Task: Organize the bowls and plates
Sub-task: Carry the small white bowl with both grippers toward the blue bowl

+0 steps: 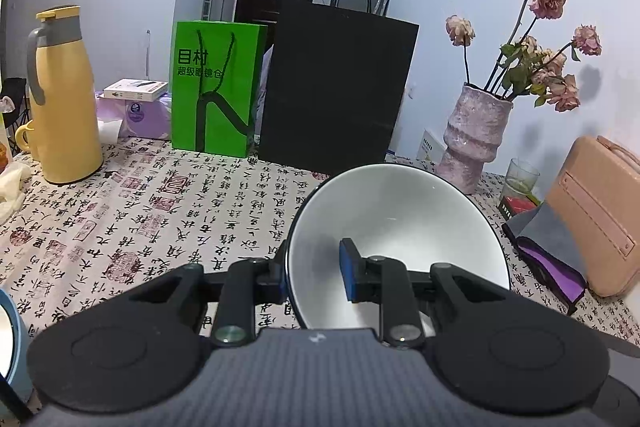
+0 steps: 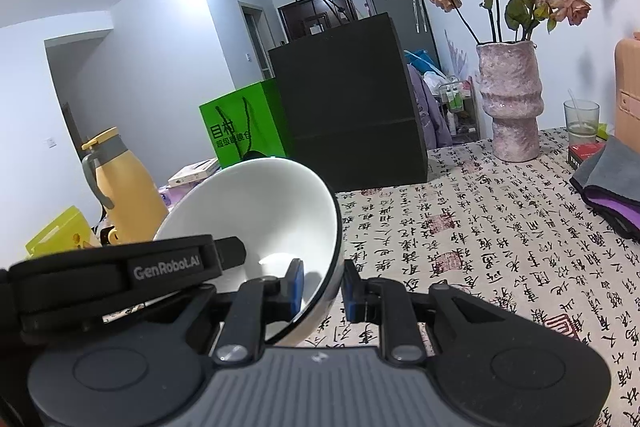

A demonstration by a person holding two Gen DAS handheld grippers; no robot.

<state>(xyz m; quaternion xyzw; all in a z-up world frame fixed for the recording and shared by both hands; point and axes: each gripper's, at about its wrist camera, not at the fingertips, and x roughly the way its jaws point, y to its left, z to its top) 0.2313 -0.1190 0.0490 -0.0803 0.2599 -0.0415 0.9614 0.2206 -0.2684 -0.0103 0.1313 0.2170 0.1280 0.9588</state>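
Each hand-held gripper pinches a white bowl by its rim, one pad inside, one outside. The left hand-held gripper (image 1: 316, 273) holds its white bowl (image 1: 400, 227) tilted above the desk (image 1: 160, 211); the right hand-held gripper (image 2: 322, 287) holds another white bowl (image 2: 256, 211) likewise.

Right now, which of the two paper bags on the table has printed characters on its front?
The green bag, standing left of the taller black bag. The black one's front is plain.

White bowl (image 1: 400, 227) in left gripper (image 1: 316, 275)
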